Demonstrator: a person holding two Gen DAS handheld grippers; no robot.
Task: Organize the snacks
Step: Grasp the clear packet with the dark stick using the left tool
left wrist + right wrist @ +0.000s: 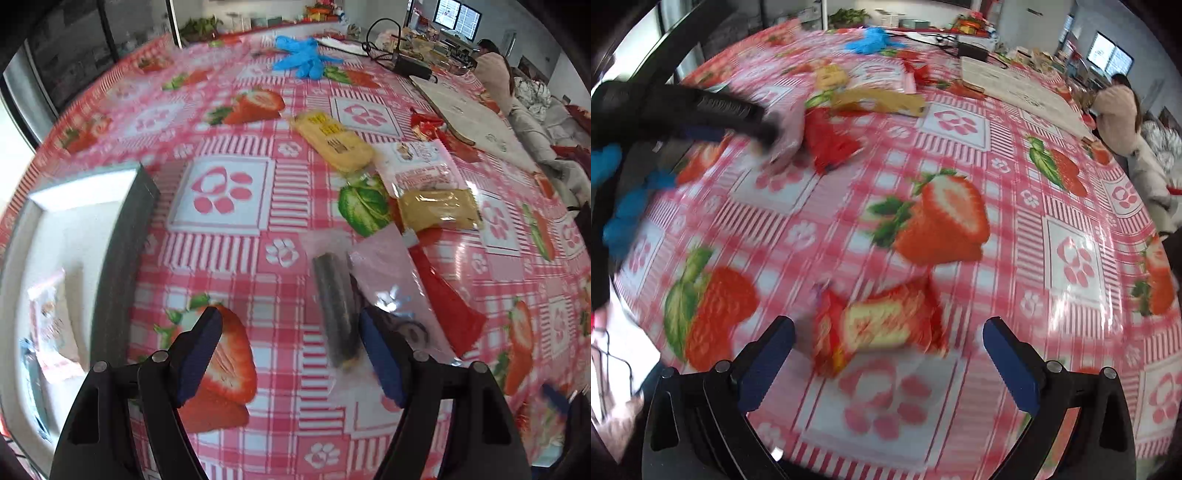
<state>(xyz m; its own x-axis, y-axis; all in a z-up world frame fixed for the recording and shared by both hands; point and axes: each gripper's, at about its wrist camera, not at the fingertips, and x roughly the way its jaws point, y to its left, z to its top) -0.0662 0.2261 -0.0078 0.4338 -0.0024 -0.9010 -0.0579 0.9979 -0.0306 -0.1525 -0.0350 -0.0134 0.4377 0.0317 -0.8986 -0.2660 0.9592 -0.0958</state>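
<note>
left wrist view: a glossy plastic tablecloth (229, 229), pink plaid with printed strawberries and paw-flower squares, covers the table. the left gripper (291, 354) has 2 black arms with blue ribbed pads, spread wide and gripping nothing. a dark cylindrical roll in clear crinkly wrap (336, 306) lies between the pads, close against the right pad; whether they touch cannot be told. at 1 o'clock from it sit a flat red pouch (447, 299), a mustard-yellow foil packet (439, 208), a pale pink printed sachet (417, 162) and a long soft yellow packet (332, 142). at 9 o'clock a white tray with a dark rim (125, 236) holds a pale snack packet (55, 325). crumpled blue gloves (303, 55) lie at 12 o'clock.

right wrist view: the frame is motion-blurred. the right gripper (888, 354) is spread wide and holding nothing, with a crinkled red-and-yellow snack packet (882, 325) lying on the cloth between the pads, clear of both. at 10 o'clock the other black gripper reaches the clear wrap beside a red pouch (831, 144).
</note>
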